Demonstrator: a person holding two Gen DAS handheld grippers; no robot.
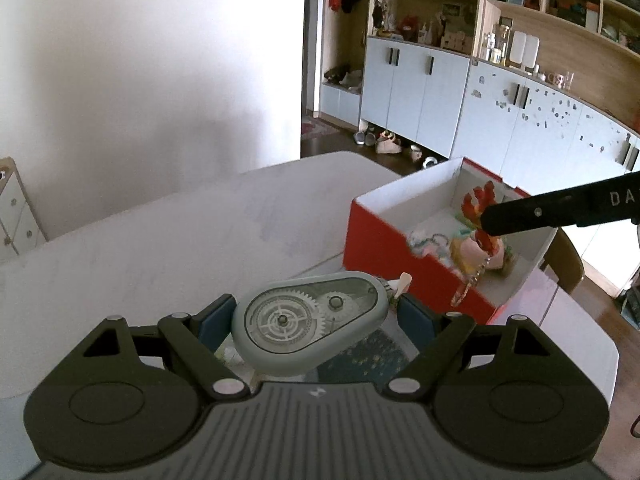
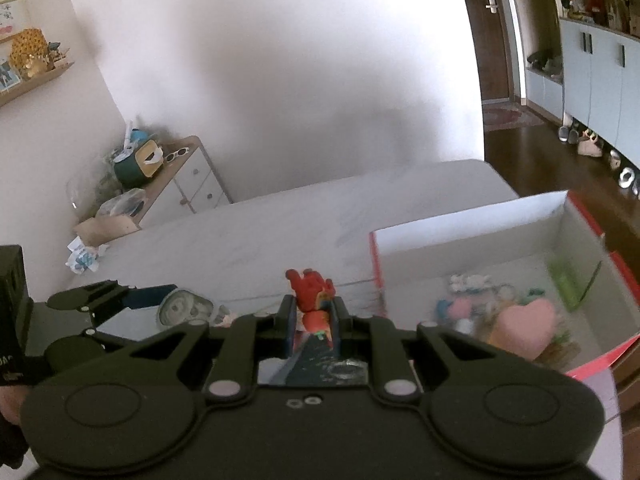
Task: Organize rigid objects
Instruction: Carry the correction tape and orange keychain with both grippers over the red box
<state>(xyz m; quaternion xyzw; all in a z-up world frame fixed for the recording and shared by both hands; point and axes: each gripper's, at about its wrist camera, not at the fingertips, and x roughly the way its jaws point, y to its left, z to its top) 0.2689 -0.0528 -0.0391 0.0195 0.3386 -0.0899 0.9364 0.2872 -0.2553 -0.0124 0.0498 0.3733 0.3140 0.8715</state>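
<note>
My left gripper holds a grey-green correction tape dispenser with see-through gears, its blue pads pressed on both ends, above the white table. The right wrist view shows the same dispenser at the left. My right gripper is shut on a small red toy figure with a keychain. It hangs just left of the red box with white inner walls. In the left wrist view, the right gripper and the toy appear in front of the box.
The box holds several small items, among them a pink heart and a green piece. A dark patterned mat lies under my left gripper. A drawer unit with clutter stands by the wall. A wooden chair stands behind the box.
</note>
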